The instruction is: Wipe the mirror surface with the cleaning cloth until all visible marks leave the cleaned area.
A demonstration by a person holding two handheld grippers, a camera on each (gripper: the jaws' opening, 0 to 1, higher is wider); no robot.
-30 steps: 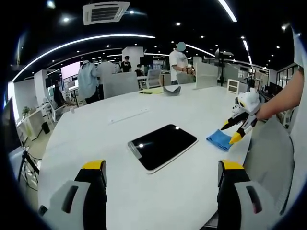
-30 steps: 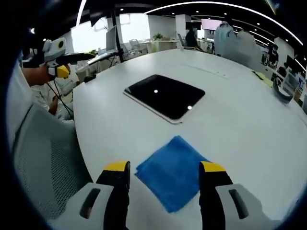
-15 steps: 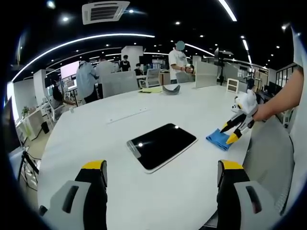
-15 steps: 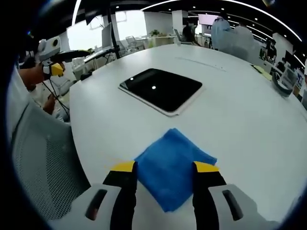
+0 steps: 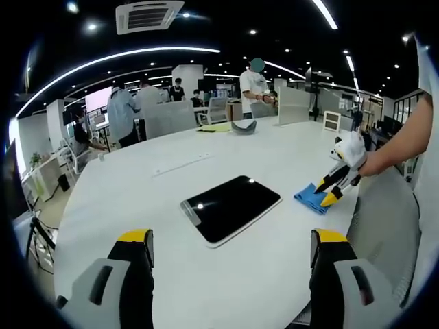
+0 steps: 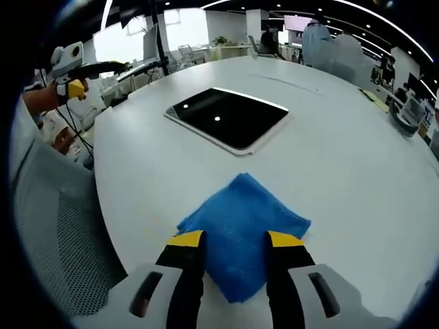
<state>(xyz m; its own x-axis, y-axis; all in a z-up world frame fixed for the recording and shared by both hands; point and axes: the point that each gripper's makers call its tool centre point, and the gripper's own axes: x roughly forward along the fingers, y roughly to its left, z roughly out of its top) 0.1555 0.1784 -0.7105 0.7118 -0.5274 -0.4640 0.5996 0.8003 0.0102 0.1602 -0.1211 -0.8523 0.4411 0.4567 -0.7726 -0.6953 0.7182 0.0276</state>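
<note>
On the white bench [image 6: 357, 171], the right gripper [image 6: 234, 241] is straddling the blue cloth [image 6: 240, 226], fingers apart, ready to pinch; the mirror [image 6: 230, 118] is lying at twelve o'clock, left gripper [image 5: 232, 240] idling open.

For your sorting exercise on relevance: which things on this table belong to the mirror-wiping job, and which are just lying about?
Belongs to the job:
mirror, dark and flat on the white table
blue cleaning cloth, between the right gripper fingers

Just lying about:
grey curved object at the far edge
yellow papers beside it
</note>
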